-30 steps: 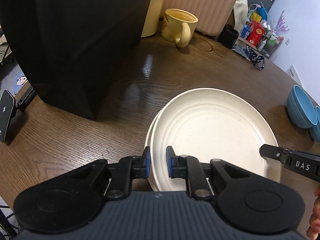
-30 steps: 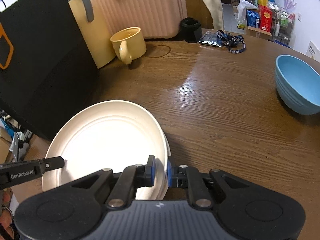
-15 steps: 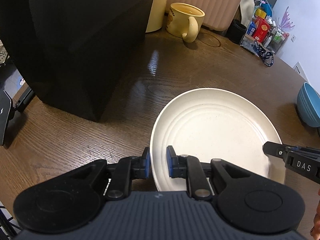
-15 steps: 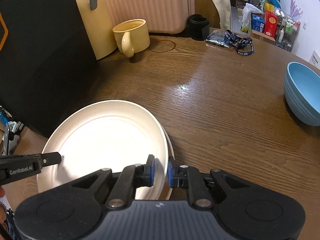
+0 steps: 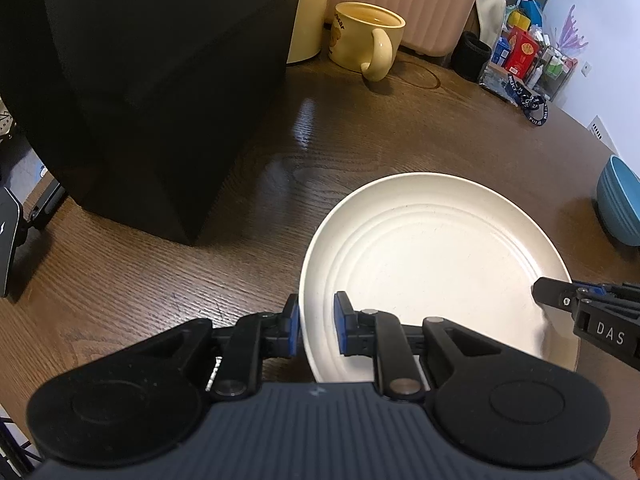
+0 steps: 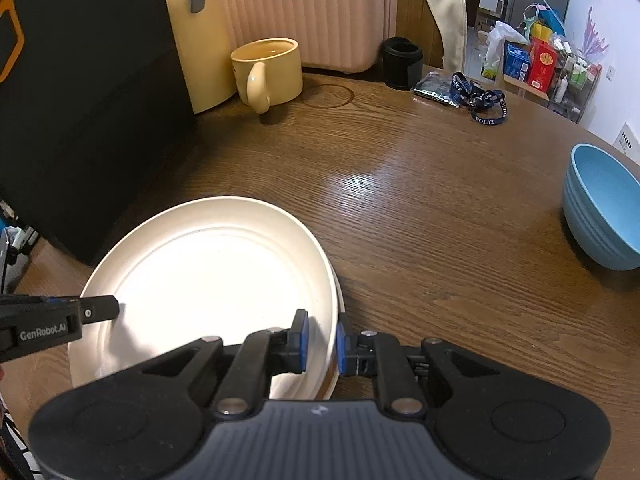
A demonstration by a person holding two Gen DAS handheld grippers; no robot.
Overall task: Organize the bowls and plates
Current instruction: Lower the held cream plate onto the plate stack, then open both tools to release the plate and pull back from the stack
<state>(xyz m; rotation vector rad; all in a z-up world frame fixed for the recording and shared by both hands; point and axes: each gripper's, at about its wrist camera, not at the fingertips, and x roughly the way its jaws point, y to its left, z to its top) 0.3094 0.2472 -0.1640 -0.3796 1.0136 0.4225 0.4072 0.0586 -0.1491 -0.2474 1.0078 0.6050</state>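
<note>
The left gripper (image 5: 316,328) and right gripper (image 6: 322,340) each clench opposite rims of the cream plate (image 5: 432,264), which sits on a second plate (image 6: 339,292) near the table's (image 6: 420,208) near-left edge. Stacking looks nearly finished; next, both must release, then fetch the blue bowl (image 6: 604,208) at the far right.

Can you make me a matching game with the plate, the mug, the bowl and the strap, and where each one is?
Things:
1. cream plate
2. yellow mug
3. blue bowl
4. blue lanyard

Places:
A. far right edge of the table
B. held at its rim by both grippers
C. beside the pink suitcase, handle facing us
D. lying flat near the black cup

Pairs: 1-B, 2-C, 3-A, 4-D
</note>
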